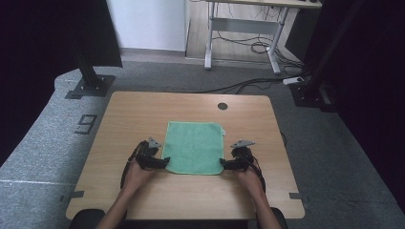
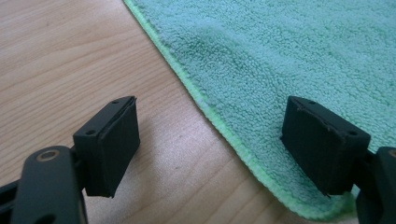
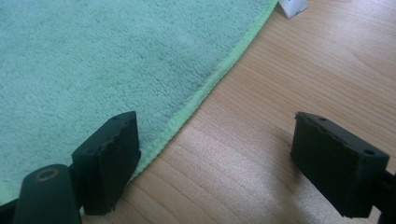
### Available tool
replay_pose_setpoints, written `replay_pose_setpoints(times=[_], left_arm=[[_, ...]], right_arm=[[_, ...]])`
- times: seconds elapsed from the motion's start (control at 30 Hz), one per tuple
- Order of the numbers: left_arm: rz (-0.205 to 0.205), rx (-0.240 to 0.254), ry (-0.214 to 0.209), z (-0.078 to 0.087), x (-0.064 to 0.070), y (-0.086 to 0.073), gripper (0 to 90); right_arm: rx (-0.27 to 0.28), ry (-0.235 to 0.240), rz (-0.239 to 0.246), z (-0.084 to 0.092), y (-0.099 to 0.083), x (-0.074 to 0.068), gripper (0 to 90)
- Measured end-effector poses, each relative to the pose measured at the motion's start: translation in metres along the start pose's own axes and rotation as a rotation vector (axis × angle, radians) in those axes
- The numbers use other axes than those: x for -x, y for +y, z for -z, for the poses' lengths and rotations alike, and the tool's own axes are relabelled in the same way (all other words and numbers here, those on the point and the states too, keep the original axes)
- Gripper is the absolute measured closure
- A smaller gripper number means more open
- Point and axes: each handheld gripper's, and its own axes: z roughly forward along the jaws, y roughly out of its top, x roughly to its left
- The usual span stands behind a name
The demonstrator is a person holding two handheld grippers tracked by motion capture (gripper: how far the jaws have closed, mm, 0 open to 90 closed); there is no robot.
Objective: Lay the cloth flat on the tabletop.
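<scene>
A green terry cloth [image 1: 195,147] lies flat on the middle of the wooden table [image 1: 143,109]. My left gripper [image 1: 165,162] is at the cloth's near left corner and stands open. In the left gripper view the left gripper [image 2: 219,149] straddles the cloth's [image 2: 289,56] hemmed edge, one jaw over bare wood, the other over the cloth. My right gripper [image 1: 222,165] is at the near right corner, also open. In the right gripper view the right gripper [image 3: 219,163] straddles the cloth's [image 3: 93,60] edge the same way. Neither pair of pads presses on the cloth.
A white label [image 3: 293,7] sticks out at the cloth's far right corner. A round cable hole [image 1: 222,106] sits near the table's far edge. Black stand bases [image 1: 90,87] and a desk frame [image 1: 241,28] with cables are on the floor beyond the table.
</scene>
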Motion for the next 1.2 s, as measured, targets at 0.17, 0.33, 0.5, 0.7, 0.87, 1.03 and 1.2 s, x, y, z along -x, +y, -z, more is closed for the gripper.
replay_pose_setpoints(times=[0.17, 0.33, 0.5, 0.7, 0.87, 1.03, 1.2], left_arm=[[-0.009, 0.004, 0.003, 0.002, -0.002, -0.001, 18.3], [-0.001, 0.028, -0.004, 0.011, -0.006, 0.000, 17.8], [0.003, 0.058, -0.026, 0.025, -0.011, 0.001, 17.6], [0.016, 0.082, -0.062, 0.049, -0.022, -0.009, 15.0], [0.016, 0.059, -0.053, 0.061, -0.024, -0.030, 14.0], [0.018, 0.041, -0.052, 0.060, -0.025, -0.042, 11.5], [0.027, 0.010, -0.045, 0.052, -0.027, -0.049, 5.0]], right_arm=[[0.001, 0.002, 0.002, 0.000, 0.000, 0.000, 15.3], [0.003, 0.031, 0.004, 0.001, 0.000, 0.001, 15.6], [0.010, 0.067, 0.009, 0.004, 0.002, 0.000, 13.8], [0.047, 0.091, 0.009, 0.020, -0.001, 0.000, 12.8], [0.022, 0.091, 0.002, 0.029, -0.016, 0.004, 2.8], [0.023, 0.082, 0.012, 0.034, -0.022, 0.005, 0.0], [0.029, 0.067, 0.007, 0.040, -0.032, 0.008, 0.0]])
